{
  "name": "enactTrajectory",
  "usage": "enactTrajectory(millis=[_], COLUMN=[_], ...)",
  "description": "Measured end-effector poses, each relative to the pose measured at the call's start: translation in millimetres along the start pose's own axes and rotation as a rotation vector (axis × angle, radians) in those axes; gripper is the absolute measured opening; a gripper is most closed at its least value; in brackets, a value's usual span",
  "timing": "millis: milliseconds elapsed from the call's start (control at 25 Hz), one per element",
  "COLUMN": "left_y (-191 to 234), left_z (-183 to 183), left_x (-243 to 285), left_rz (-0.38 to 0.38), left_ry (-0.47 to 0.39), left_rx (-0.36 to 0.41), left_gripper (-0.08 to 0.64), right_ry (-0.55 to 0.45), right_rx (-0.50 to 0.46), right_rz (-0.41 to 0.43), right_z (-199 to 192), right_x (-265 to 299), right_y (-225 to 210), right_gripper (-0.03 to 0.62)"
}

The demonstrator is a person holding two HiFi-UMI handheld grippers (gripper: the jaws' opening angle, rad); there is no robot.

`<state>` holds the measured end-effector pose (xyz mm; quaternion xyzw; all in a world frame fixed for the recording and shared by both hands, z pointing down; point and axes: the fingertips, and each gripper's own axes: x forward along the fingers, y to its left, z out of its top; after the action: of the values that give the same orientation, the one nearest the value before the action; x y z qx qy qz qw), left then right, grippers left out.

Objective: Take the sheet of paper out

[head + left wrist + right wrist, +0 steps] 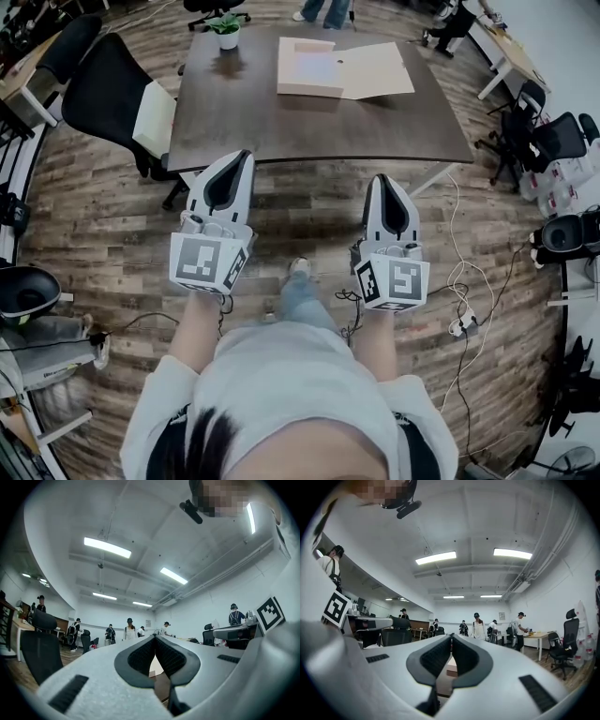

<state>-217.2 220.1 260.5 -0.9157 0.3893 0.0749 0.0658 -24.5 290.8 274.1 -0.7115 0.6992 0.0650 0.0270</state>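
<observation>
Hovering near table [234, 122]: left gripper [242, 157] jaws together, empty; right gripper [384, 180] jaws together, empty.

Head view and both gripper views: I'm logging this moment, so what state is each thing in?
Box: open, flap lying flat on the table to its right.
Left tongs: shut, nothing between them.
Right tongs: shut, nothing between them.
Potted plant: upright on the table.
</observation>
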Motion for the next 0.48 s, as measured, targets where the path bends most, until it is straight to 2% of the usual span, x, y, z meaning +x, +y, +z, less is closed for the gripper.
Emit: enactTrajectory(millis=[480], left_y=[16.0], left_z=[-14.7], left_x=[89.8], left_rz=[0.007], left_ry=[-0.014], left_rx=[0.007], left_gripper=[0.009], right_ry=[-0.019], right_rx=[0.003], right_rz=[0.029], right_z=[-7.4], right_x=[86.3], right_y=[-46.9], right_gripper=[0.017])
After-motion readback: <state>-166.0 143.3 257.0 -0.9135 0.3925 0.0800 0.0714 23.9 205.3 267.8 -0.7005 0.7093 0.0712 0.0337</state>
